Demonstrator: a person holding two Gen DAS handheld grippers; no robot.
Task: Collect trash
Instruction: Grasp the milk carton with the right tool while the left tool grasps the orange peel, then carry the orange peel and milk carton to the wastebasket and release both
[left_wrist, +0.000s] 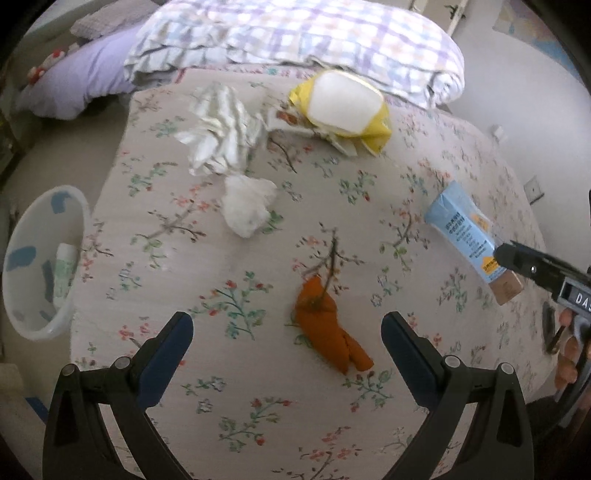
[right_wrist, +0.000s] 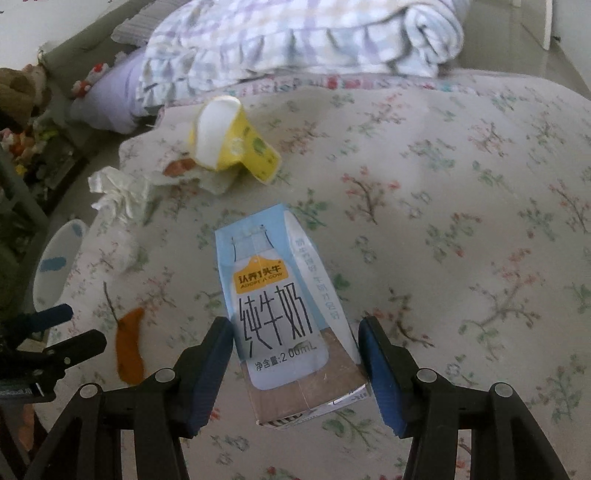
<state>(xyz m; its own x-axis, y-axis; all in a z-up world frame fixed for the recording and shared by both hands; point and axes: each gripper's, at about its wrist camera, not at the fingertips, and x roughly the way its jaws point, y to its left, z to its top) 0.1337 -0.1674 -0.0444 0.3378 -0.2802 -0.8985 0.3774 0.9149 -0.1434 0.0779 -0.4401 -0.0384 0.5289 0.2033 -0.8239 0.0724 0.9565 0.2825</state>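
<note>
The milk carton (right_wrist: 286, 314) lay flat on the floral bedspread (right_wrist: 461, 221), long axis toward twelve o'clock; the right gripper (right_wrist: 295, 354) straddled its base, jaws apart, unclamped; the left gripper (left_wrist: 288, 332), spread wide, hung over orange peel (left_wrist: 327, 328).

The floral bedspread (left_wrist: 258, 369) is being viewed steeply downward by both wrist cameras, the milk carton (right_wrist: 280, 314) being shared.
</note>
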